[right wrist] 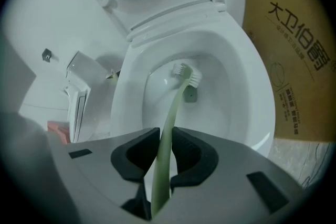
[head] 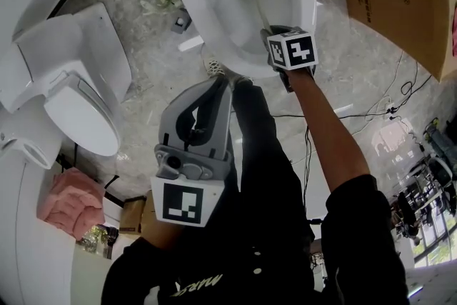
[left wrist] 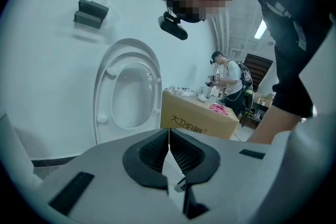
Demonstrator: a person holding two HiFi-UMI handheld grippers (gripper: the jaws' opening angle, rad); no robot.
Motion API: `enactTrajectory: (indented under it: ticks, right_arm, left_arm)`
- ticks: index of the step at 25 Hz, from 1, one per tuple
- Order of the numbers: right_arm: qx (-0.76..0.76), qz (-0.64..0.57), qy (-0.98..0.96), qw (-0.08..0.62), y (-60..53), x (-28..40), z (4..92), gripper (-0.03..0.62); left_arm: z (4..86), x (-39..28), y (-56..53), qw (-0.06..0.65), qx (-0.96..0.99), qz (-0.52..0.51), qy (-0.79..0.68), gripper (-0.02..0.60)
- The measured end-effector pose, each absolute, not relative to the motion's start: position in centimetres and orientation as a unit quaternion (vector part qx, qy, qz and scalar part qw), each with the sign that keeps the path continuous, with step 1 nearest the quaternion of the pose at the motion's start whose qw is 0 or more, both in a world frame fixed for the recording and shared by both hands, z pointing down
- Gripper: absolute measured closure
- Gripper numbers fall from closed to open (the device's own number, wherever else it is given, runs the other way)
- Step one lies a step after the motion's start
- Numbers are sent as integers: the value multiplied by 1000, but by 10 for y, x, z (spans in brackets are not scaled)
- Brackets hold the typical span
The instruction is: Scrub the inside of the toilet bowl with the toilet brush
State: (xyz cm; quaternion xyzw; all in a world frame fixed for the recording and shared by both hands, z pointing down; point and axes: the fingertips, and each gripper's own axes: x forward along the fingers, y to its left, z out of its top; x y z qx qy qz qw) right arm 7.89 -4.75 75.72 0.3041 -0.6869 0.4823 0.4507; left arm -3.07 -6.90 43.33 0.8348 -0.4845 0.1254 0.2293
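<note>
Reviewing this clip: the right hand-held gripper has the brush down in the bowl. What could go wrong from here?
1. The right hand-held gripper pinches the toilet brush only by its thin handle, so scrubbing pressure could twist it or let it slip between the pads.
2. The brush head is against the back wall of the toilet bowl. The cardboard box stands close beside the rim, so flicked water might wet it.

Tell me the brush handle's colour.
The brush handle is pale green, clearest in the right gripper view.
</note>
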Motion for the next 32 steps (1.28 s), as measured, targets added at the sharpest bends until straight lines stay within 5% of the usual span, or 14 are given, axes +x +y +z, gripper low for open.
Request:
enactTrajectory:
  ticks: [12,32]
  right_arm:
    - [221,487,-648,542,-2,74,786,507]
    - [277,510,-633,512,-54,83,798,507]
  left_arm:
    - [438,-33,-72,234,833,126,-486,549]
    - [441,-39,-71,236,828,127,-492,549]
